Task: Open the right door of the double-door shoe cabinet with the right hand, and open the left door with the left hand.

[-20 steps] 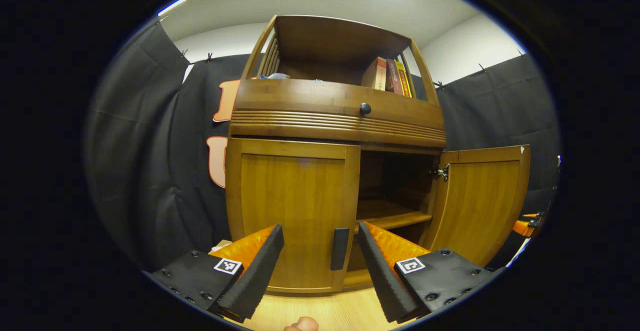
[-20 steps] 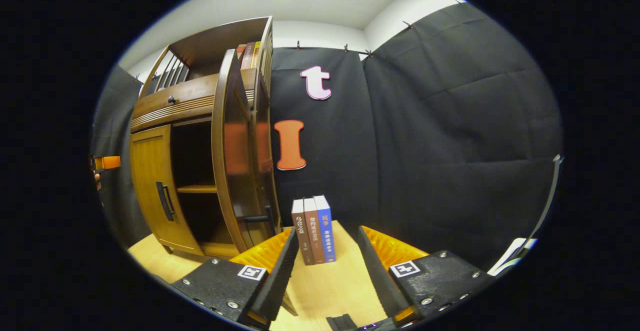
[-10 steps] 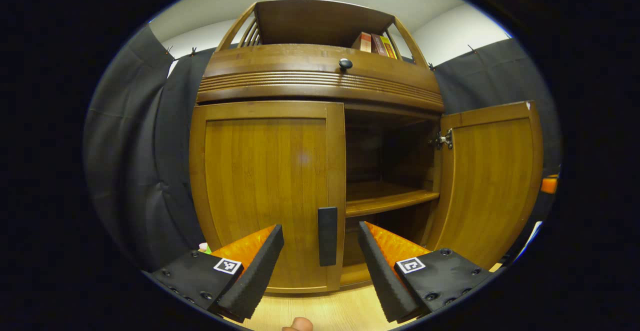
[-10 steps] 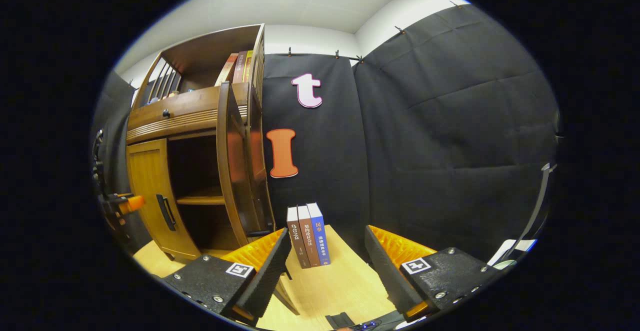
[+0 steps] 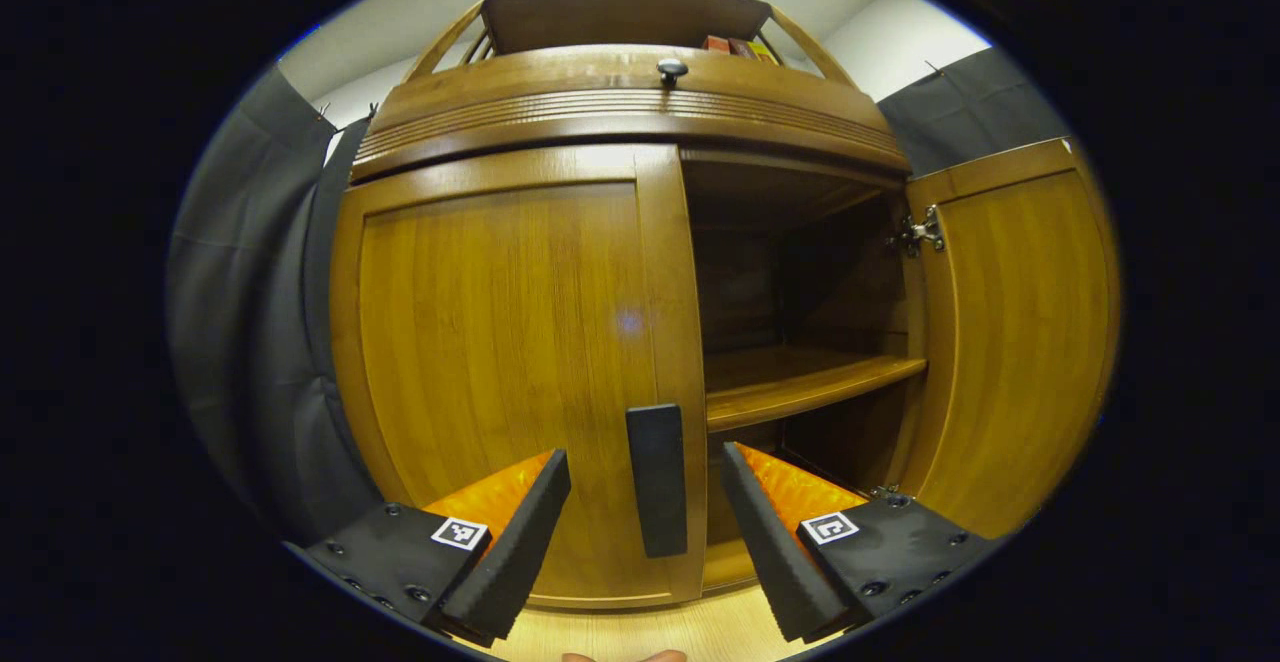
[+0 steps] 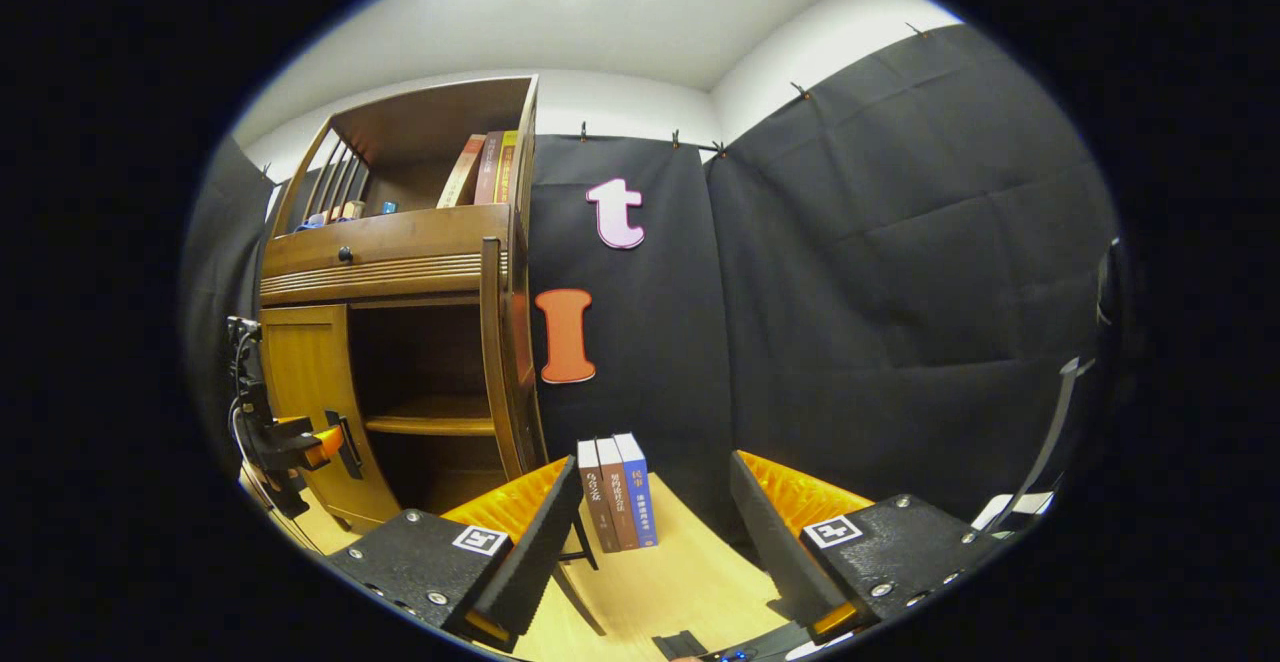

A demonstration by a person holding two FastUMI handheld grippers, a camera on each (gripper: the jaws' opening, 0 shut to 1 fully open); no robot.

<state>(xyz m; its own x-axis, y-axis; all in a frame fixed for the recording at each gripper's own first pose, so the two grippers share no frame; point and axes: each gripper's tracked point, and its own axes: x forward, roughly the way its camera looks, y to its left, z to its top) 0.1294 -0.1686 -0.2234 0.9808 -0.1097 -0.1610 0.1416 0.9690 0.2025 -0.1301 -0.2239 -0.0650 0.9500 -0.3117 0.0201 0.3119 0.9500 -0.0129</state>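
The left gripper [image 5: 645, 532] has its jaws apart, straddling the upright handle [image 5: 657, 477] of the left door [image 5: 500, 342], not touching it; that door is closed. The right door [image 5: 1010, 322] stands swung out, showing 1 shelf [image 5: 800, 387]. The right gripper [image 6: 655, 542], jaws apart and empty, points toward 3 upright books [image 6: 617, 492] on the worktop [image 6: 660, 582] beside the cabinet [image 6: 400, 252].
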